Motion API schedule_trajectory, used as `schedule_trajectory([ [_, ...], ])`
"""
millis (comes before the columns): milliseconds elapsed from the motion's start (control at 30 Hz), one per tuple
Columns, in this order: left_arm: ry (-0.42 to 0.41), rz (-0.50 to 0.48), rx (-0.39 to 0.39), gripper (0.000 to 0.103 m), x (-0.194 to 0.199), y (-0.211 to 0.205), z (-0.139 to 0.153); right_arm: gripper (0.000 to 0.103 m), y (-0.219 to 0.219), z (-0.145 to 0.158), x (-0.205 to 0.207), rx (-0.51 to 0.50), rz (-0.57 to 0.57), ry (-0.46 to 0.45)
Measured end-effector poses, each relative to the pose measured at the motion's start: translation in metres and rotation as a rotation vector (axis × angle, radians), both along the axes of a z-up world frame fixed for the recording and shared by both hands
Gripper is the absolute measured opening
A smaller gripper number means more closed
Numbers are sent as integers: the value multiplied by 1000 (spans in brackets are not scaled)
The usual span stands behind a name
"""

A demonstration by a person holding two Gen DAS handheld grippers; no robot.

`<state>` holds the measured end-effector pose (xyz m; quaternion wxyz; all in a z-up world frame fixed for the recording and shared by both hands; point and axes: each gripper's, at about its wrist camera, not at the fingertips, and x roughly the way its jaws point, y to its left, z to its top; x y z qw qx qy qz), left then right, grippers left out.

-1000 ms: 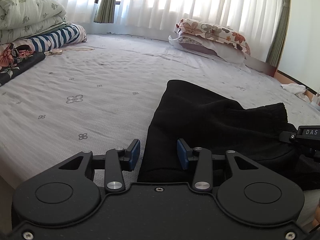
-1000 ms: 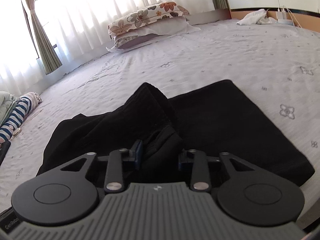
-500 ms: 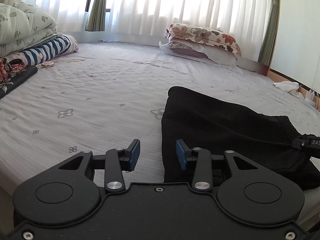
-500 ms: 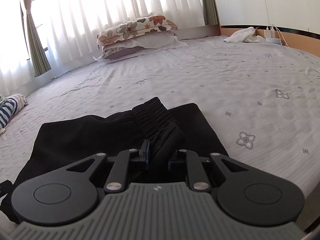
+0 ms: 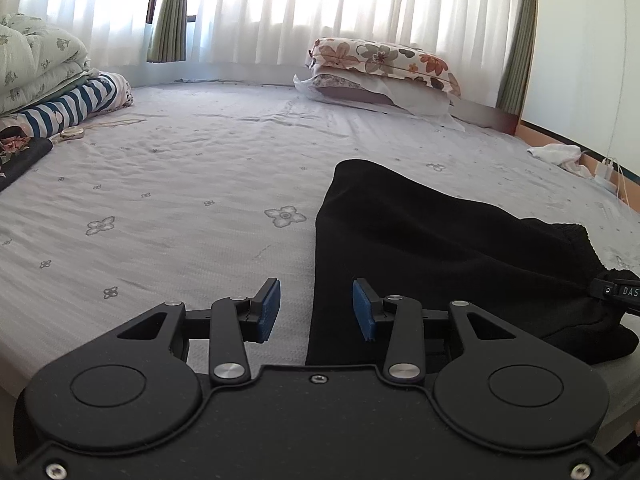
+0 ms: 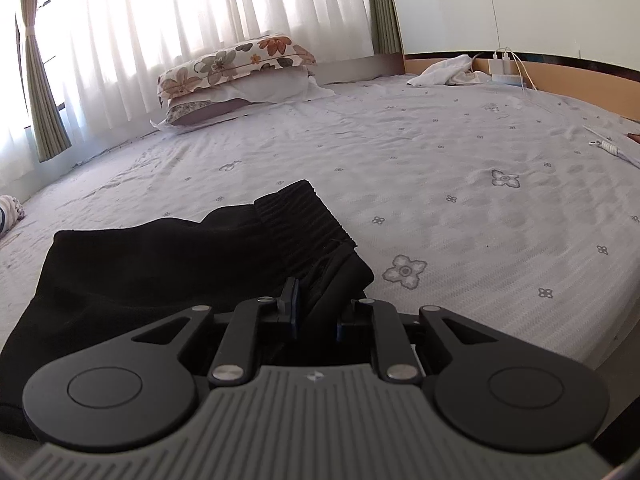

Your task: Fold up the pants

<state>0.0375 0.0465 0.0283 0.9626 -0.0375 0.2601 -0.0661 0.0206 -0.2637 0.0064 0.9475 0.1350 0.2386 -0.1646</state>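
Jaws of the right gripper (image 6: 316, 312) are seen pinched on a bunched fold of the black pants (image 6: 160, 272) close to the ribbed waistband (image 6: 304, 224), fabric being clamped between the two pads; these jaws have just been closing, with cloth between them. Jaws of the left gripper (image 5: 316, 308) stand spread, nothing being pressed by the blue pads (image 5: 269, 308); the straight folded edge of the pants (image 5: 420, 248) is observed between and just ahead of them, with the bed sheet showing under the left finger. The pants are found lying on the bed (image 5: 180, 200) near its front edge, folded into a dark slab that runs away from the front edge, the waistband end raised where it is gripped. Part of the right gripper (image 5: 618, 291) is visible at the right margin of the left wrist view, touching the gathered cloth. Two stacked pillows (image 5: 380, 72), the upper one floral, are noted at the far edge of the bed below the curtains (image 5: 320, 8). Folded bedding and a striped item (image 5: 72, 104) are recorded at the far left corner. A crumpled white cloth (image 6: 444, 70) and a charger with cable (image 6: 502, 66) lie along the right edge beside the wooden board.
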Motion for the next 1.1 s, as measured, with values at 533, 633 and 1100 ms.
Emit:
schedule_trajectory([
  [533,-6,-46,59,42,-5,-20,3,23,25,-9,-2,-77,81,0],
  [633,15,-46,83,42,-4,-23,-3,28,25,-8,-3,-82,91,0],
  [1100,58,-23,68,44,0,-11,-18,91,27,25,-46,-151,132,-108],
])
